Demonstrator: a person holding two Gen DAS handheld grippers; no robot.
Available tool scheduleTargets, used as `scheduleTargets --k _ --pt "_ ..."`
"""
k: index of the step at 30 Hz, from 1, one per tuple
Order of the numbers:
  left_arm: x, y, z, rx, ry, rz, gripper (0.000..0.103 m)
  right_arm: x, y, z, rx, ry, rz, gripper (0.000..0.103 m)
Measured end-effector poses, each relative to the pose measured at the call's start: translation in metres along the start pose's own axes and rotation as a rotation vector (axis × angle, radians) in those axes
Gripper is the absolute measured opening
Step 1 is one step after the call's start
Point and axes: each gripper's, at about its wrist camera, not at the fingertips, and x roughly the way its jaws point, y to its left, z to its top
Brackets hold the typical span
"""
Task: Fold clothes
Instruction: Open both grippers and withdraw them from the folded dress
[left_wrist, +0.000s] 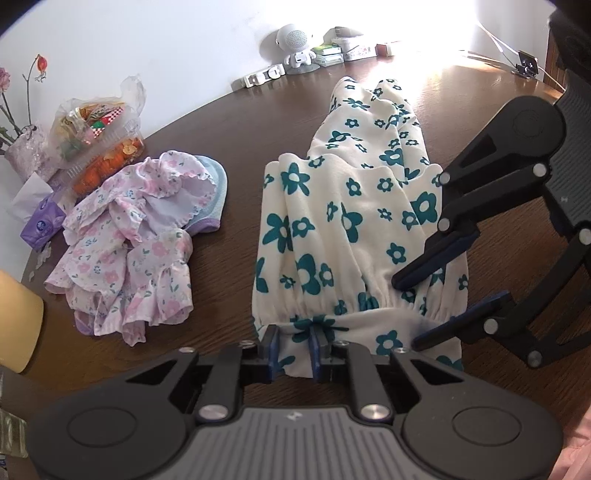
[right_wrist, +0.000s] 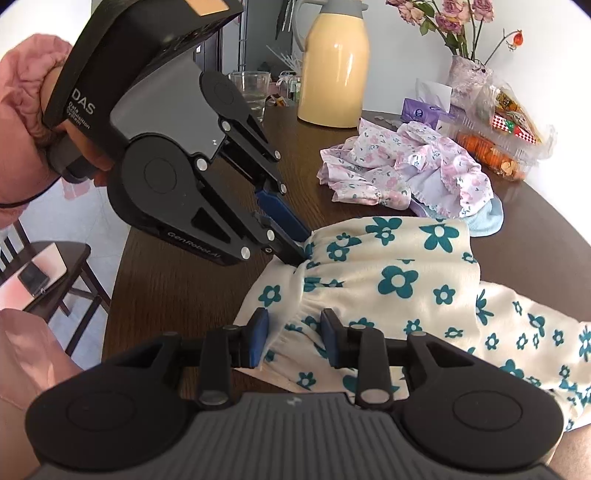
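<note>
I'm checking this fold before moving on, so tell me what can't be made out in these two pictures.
- Trousers: far leg ends lost in window glare, left wrist view; cut off by the right edge, right wrist view.
- Left gripper: waistband cloth covers its pad faces.
- Blue garment: mostly buried beneath the pink floral clothes.

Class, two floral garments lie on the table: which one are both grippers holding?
The cream garment with teal flowers, gripped at its gathered waistband; the pink floral one lies crumpled, untouched.

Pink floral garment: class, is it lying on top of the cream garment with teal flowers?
No, the pink floral garment lies apart on the table, beside the cream garment.
</note>
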Motion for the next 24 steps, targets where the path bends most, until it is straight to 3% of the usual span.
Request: scheduleTargets --k 1,5,15,20,24 --pt "-0.002 0.001 0.000 -0.003 -0.002 0.010 0.021 -0.002 0.002 0.002 -0.010 0.001 -0.004 0.035" --pt "-0.011 0.007 -0.006 -0.039 -0.003 0.042 0.052 -0.016 0.006 0.007 -0.036 -0.004 -0.018 0.053" --pt "-0.019 0.006 -0.026 -0.053 0.037 0.051 0.056 -0.021 0.012 -0.005 -0.101 0.071 -0.087 0.080" --pt "-0.020 -0.001 -0.029 -0.051 0.040 0.053 0.070 -0.015 0.021 -0.004 -0.150 0.078 -0.087 0.086" --pt "-0.021 -0.003 -0.032 -0.051 0.036 0.051 0.071 -0.007 0.027 -0.005 -0.164 0.078 -0.086 0.091"
